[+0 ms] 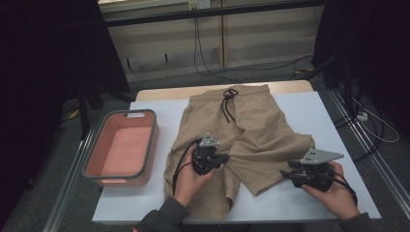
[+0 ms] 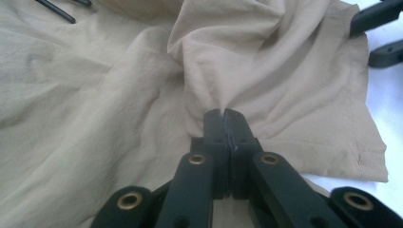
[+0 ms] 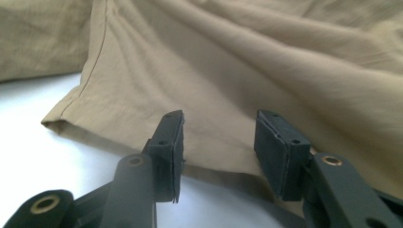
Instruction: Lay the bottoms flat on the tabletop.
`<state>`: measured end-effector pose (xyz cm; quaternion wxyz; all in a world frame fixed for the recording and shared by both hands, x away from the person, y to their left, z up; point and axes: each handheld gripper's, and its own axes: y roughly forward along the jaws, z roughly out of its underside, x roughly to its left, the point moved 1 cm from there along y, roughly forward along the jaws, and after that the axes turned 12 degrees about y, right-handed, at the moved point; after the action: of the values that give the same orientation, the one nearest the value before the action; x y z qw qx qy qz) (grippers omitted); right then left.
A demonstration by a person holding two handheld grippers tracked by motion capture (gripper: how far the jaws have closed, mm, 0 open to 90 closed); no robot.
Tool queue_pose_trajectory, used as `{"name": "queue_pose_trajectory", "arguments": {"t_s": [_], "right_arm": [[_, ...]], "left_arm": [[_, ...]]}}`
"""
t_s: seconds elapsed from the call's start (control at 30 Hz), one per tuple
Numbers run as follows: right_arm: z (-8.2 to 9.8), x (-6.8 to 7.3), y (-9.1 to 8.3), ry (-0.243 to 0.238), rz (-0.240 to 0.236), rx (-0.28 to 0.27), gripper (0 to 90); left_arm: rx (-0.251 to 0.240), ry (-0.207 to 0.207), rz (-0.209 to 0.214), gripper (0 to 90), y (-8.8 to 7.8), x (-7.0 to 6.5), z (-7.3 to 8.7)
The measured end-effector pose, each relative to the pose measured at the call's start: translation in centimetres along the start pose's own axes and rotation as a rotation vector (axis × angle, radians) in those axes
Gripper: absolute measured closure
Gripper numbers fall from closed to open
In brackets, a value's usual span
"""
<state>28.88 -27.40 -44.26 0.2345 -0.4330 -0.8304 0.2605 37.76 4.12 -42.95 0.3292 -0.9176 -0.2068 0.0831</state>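
A pair of tan shorts (image 1: 241,130) lies spread on the white table (image 1: 314,111), waistband and black drawstring (image 1: 227,104) at the far side. My left gripper (image 1: 226,157) rests at the crotch, between the two legs. In the left gripper view its jaws are shut (image 2: 223,114) and pinch a bunched fold of the tan shorts fabric (image 2: 95,118). My right gripper (image 1: 284,174) sits low at the hem of the right leg. Its jaws (image 3: 218,137) stand open, with the hem edge of the shorts (image 3: 285,71) just ahead of the pads and nothing pressed between them.
A salmon-pink bin with a grey rim (image 1: 151,140) stands on the table's left side. The other gripper's black jaws (image 2: 380,33) show at the top right of the left gripper view. Cables run along the floor beyond the table.
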Motion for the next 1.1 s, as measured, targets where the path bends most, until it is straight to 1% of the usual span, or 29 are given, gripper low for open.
{"name": "queue_pose_trajectory", "arguments": {"t_s": [0.13, 0.2, 0.33, 0.37, 0.4, 0.43, 0.57, 0.6, 0.7, 0.73, 0.8, 0.83, 0.9, 0.97, 1.03, 1.1], "right_arm": [[0.3, 0.2, 0.7, -0.003, -0.026, 0.012, 49.9], [0.4, 0.2, 1.2, -0.001, -0.023, 0.020, 49.3], [0.6, 0.3, 2.1, 0.003, -0.033, 0.064, 48.8], [0.6, 0.3, 2.2, 0.002, -0.042, 0.079, 48.0], [0.7, 0.3, 2.3, -0.001, -0.041, 0.089, 46.8], [0.8, 0.4, 2.3, -0.012, -0.033, 0.091, 45.8], [1.0, 0.5, 2.3, -0.016, -0.035, 0.086, 45.7], [1.0, 0.5, 2.4, -0.009, -0.035, 0.087, 47.0], [0.9, 0.5, 2.4, -0.009, -0.033, 0.096, 52.1], [0.8, 0.6, 2.5, -0.013, -0.034, 0.097, 55.1], [0.8, 0.5, 2.5, -0.004, -0.042, 0.095, 61.1], [0.8, 0.4, 2.5, -0.005, -0.049, 0.091, 64.2], [0.8, 0.3, 2.5, 0.005, -0.055, 0.082, 75.0], [0.7, 0.2, 2.6, 0.019, -0.059, 0.079, 82.0], [0.7, 0.3, 2.7, 0.008, -0.056, 0.082, 87.1], [0.6, 0.4, 2.8, 0.001, -0.051, 0.080, 88.9]], "left_arm": [[0.001, 0.003, 0.000, 89.1, 0.0, 0.0, 0.0], [0.001, 0.004, 0.000, 89.1, 0.0, 0.0, -0.1], [0.000, 0.004, 0.001, 89.1, 0.1, -0.1, -0.1], [0.000, 0.004, 0.002, 89.1, 0.1, -0.1, -0.1], [-0.001, 0.005, 0.002, 89.1, 0.0, -0.1, -0.1], [0.000, 0.006, 0.003, 89.0, 0.0, -0.1, -0.1], [-0.001, 0.008, 0.004, 89.0, 0.1, -0.2, -0.1], [-0.004, 0.007, 0.004, 88.9, 0.1, -0.3, -0.1], [-0.004, 0.009, 0.003, 88.7, 0.1, -0.3, 0.0], [-0.007, 0.006, 0.003, 88.7, 0.1, -0.3, 0.0], [-0.009, 0.004, 0.004, 88.7, 0.1, -0.4, -0.1], [-0.005, 0.009, 0.003, 88.7, 0.0, -0.4, -0.1], [-0.008, 0.007, 0.006, 88.7, 0.1, -0.4, -0.1], [-0.006, 0.009, 0.010, 88.7, 0.0, -0.5, -0.1], [-0.010, 0.008, 0.007, 88.7, 0.1, -0.5, -0.1], [-0.012, 0.006, 0.008, 88.7, 0.1, -0.5, -0.1]]}}
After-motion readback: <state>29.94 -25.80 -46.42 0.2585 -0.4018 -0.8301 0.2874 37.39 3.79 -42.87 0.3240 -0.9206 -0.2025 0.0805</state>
